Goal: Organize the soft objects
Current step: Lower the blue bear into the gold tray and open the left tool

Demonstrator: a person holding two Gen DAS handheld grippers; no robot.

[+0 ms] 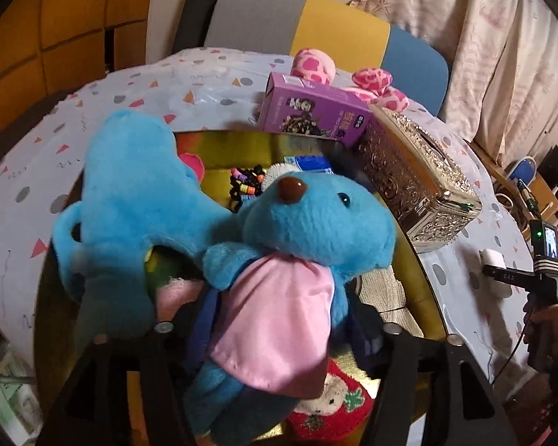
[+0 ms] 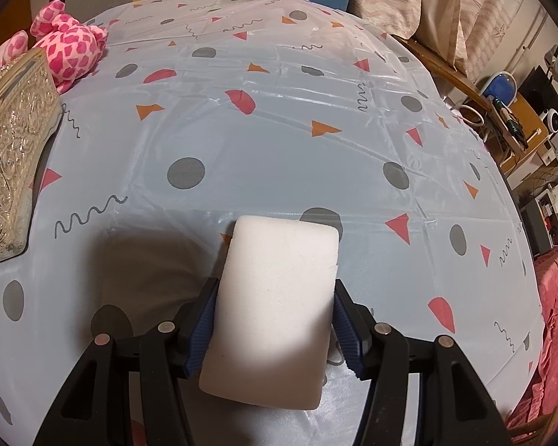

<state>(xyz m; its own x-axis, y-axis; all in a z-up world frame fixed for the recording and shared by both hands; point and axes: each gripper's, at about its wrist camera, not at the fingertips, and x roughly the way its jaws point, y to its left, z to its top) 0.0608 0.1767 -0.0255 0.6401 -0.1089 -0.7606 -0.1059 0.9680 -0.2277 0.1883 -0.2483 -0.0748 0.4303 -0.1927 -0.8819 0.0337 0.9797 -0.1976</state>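
Patterned counter (image 2: 279, 141): blue plush (image 1: 297, 245) lies between spread left tongs (image 1: 275, 338); white sponge (image 2: 275, 304) is pinched by right tongs (image 2: 273, 319). Toppling off the overfilled bin (image 1: 433, 297) is risked.

Each claw (image 2: 275, 319) has black angular arms, silver round screws and ribbed dark-blue pads (image 2: 201, 319).

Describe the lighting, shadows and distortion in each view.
Left wrist view: warm, dim light; fisheye bends the table edge into a curve; glare on the silver embossed box; dark vignette at the corners. Right wrist view: a shadow covers the lower part of the white sponge and spreads left over the tablecloth, which shows glossy streaks; the edges are strongly curved.
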